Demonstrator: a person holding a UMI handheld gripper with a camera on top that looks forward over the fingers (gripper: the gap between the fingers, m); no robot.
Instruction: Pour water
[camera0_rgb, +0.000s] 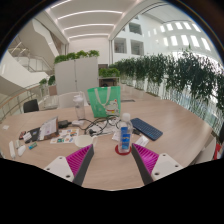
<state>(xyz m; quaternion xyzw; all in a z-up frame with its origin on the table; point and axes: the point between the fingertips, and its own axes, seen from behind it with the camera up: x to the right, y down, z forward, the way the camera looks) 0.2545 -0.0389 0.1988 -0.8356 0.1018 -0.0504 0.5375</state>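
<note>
A small clear water bottle with a blue label (124, 138) stands upright on a red coaster (122, 150) on the wooden table (165, 145). My gripper (113, 158) is open, its pink-padded fingers (82, 157) spread wide just short of the bottle. The bottle stands just ahead of the fingers, nearer the right one, and nothing is between them.
Beyond the bottle lie a dark blue flat case (146, 128), tangled cables (95, 126), a green chair (103, 99) and a white cup (77, 101). To the left are papers and small items (45, 132). Planters (170, 70) line the right side.
</note>
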